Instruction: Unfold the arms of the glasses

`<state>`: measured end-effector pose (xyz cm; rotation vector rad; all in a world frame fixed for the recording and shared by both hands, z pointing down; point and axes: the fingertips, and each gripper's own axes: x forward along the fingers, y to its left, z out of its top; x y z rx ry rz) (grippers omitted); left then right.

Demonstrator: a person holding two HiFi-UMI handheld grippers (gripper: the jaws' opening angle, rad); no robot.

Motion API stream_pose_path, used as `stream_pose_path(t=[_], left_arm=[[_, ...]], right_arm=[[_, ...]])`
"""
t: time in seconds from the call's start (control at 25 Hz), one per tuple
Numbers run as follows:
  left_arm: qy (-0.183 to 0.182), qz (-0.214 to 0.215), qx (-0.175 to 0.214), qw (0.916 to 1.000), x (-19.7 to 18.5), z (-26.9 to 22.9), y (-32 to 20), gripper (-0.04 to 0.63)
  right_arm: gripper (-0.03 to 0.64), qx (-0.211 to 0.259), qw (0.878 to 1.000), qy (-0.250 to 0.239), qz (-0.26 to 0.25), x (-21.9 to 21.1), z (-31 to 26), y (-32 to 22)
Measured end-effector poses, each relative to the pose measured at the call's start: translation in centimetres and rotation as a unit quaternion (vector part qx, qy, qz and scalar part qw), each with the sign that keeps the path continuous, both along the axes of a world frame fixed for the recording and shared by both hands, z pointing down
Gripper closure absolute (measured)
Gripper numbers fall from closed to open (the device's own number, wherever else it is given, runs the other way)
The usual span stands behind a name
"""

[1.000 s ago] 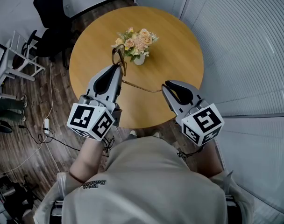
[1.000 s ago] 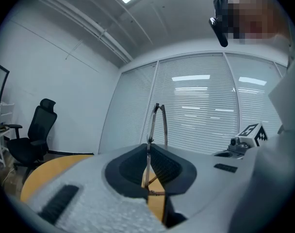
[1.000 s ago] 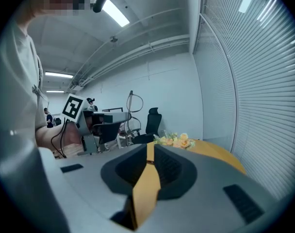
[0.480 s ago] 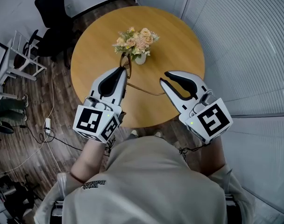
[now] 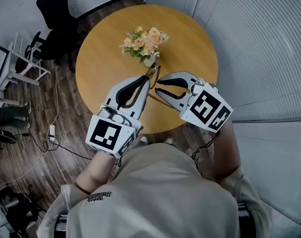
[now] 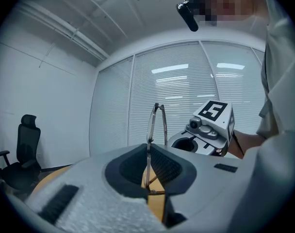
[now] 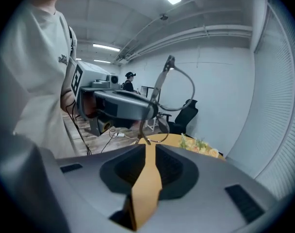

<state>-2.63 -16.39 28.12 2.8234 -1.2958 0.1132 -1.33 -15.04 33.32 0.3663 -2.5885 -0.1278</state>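
Thin wire-framed glasses [image 5: 153, 72] hang above the round wooden table [image 5: 101, 48], close to the flowers. My left gripper [image 5: 143, 81] is shut on the frame. In the left gripper view the glasses [image 6: 156, 115] stand upright out of the left gripper [image 6: 148, 152]. My right gripper [image 5: 158, 87] faces it from the right, tips nearly touching the glasses, jaws a narrow gap apart. In the right gripper view the glasses [image 7: 168, 64] hang just beyond the right gripper [image 7: 148, 147], with one thin arm end at the jaw tips. I cannot tell whether the jaws touch it.
A small vase of pale flowers [image 5: 145, 46] stands on the table just behind the glasses. A black office chair [image 5: 54, 14] and a white stand [image 5: 22, 66] are on the wooden floor to the left, with cables [image 5: 46, 133]. Window blinds run along the right.
The right gripper let go of the stretched-out arm end, opened, then swung left up to the glasses. The left gripper carried the glasses right, toward the middle.
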Motion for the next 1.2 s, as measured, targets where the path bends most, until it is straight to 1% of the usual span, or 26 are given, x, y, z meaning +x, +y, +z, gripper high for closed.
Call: stream_pose_path(t=[0.08, 0.44, 0.6, 0.76, 1.0, 1.12, 1.2], left_arm=[[-0.004, 0.002, 0.0, 1.0, 0.2, 0.1, 0.1, 0.558], [-0.013, 0.015, -0.008, 0.9998, 1.1, 1.0, 0.4, 0.558], [-0.022, 0.014, -0.003, 0.9997, 1.0, 1.3, 0.1, 0.558], [-0.028, -0.002, 0.005, 0.9996, 0.2, 1.2, -0.8, 0.558], [-0.048, -0.023, 0.008, 0.9986, -1.3, 1.9, -1.7, 0.558], [-0.061, -0.035, 0.008, 0.9975, -2.2, 2.4, -2.3, 0.558], [-0.073, -0.039, 0.011, 0.9965, -2.6, 2.7, -2.4, 0.558]], right_arm=[[0.549, -0.004, 1.0, 0.009, -0.012, -0.2, 0.5, 0.3], [0.55, 0.002, 0.999, 0.01, -0.037, -1.8, 0.6, 1.3], [0.563, 0.003, 0.999, 0.022, -0.032, -1.6, 1.0, 1.0], [0.569, 0.01, 0.999, 0.028, -0.022, -0.4, 0.9, 0.6], [0.569, -0.009, 1.0, 0.001, 0.005, 2.1, 0.4, 0.7], [0.569, -0.023, 0.999, -0.036, 0.026, 3.5, -0.6, 0.1], [0.569, -0.025, 0.997, -0.052, 0.042, 4.4, -1.4, -0.3]])
